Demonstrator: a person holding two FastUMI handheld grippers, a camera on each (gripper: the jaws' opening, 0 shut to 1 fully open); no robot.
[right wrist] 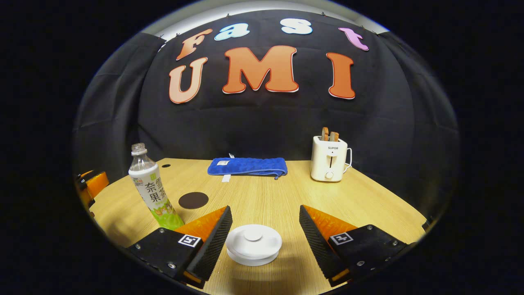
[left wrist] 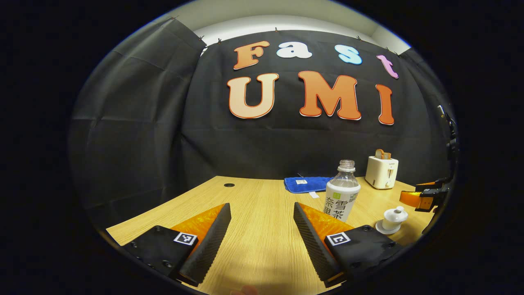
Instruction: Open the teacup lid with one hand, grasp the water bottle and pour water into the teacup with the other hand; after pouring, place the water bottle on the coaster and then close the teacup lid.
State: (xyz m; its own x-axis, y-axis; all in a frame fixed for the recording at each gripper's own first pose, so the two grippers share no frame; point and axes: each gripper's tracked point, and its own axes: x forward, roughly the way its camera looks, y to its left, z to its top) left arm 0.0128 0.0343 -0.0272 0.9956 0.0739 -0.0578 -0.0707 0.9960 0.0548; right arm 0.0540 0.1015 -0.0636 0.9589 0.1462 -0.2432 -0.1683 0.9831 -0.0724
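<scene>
Nothing of the task is looking done yet. The white porcelain teacup with its knobbed lid is sitting closed on the pale wooden surface, lying between the wide-open fingers of the right hand-held gripper, which is gripping nothing. The left hand-held gripper is also gaping empty, near the uncapped clear plastic water bottle with a white-and-green label. The dark round coaster is lying bare beside the bottle. Lifting, pouring, placing and closing are all remaining.

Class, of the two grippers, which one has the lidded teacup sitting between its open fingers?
The right gripper: the teacup sits between its open fingers, untouched. The left gripper has bare table between its fingers.
</scene>
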